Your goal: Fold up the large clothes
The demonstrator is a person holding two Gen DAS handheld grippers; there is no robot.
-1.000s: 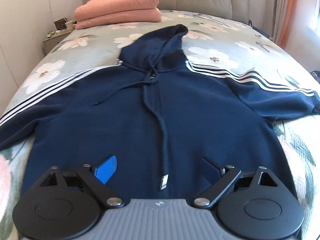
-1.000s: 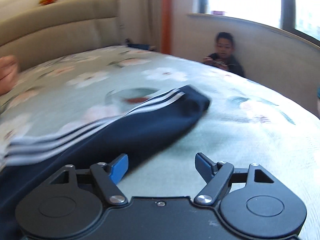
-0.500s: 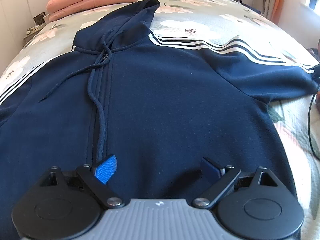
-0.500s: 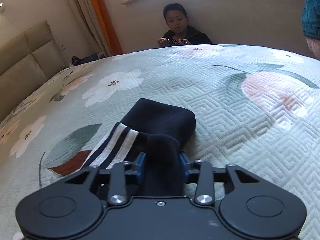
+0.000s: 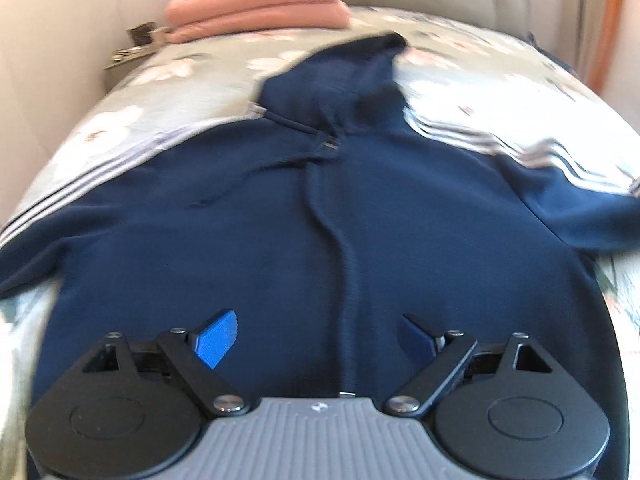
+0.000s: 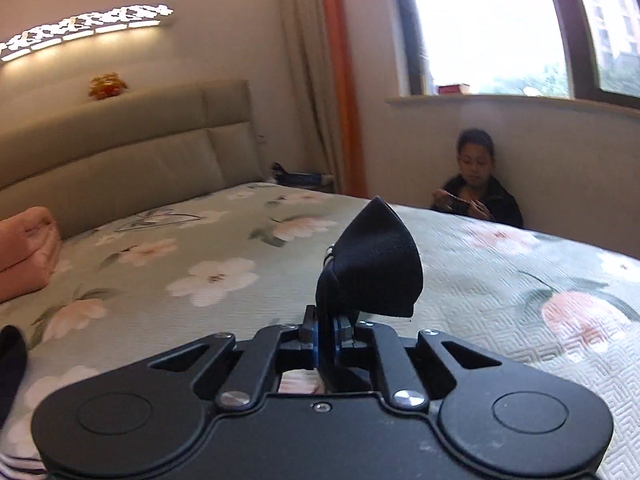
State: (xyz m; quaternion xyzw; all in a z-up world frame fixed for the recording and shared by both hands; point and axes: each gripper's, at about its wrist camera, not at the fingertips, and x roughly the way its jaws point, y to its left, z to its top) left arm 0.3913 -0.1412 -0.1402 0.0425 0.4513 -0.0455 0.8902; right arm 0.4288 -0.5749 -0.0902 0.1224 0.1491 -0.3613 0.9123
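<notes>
The right gripper [image 6: 326, 330], which was clamping the sleeve cuff [image 6: 376, 272] against the floral bedspread [image 6: 208, 276] half a second ago, is now lifting it clear, jaws pinched tight. The left gripper [image 5: 316, 332] is hovering wide apart, holding nothing, over the navy hoodie [image 5: 280, 240] spread flat, so the sleeve fold is starting.

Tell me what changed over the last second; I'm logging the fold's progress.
The right tongs shut on the hoodie's sleeve cuff and lifted it off the bedspread. The left tongs stayed open above the hoodie, which still lies spread out.
</notes>
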